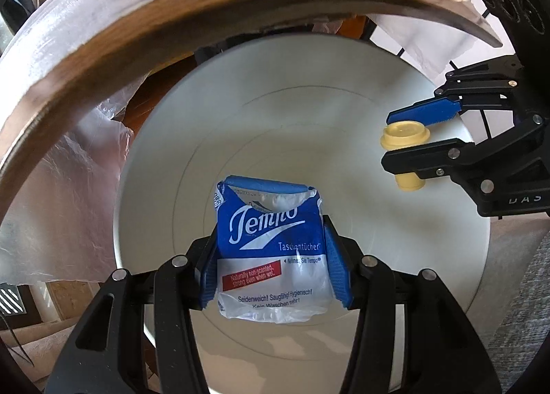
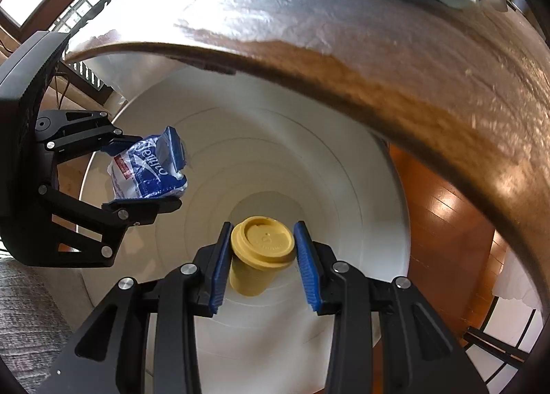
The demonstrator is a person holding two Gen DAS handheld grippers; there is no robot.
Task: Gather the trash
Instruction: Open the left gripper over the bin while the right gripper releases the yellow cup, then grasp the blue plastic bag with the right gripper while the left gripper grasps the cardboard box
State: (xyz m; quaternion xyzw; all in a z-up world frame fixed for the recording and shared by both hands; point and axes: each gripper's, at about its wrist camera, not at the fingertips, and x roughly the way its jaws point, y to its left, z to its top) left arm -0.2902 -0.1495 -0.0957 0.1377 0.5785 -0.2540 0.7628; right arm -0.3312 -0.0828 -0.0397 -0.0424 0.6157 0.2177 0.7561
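Left gripper clamps a blue Tempo tissue packet over the open white bin. Right gripper grips a small yellow lidded cup over the same bin, right of the packet. Beyond the bin, a wooden table edge overhangs its far rim. Clear plastic sheeting hangs to the left.

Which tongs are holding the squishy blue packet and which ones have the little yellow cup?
The left tongs hold the blue Tempo tissue packet. The right tongs grip the yellow lidded cup. Both hang over the white bin.
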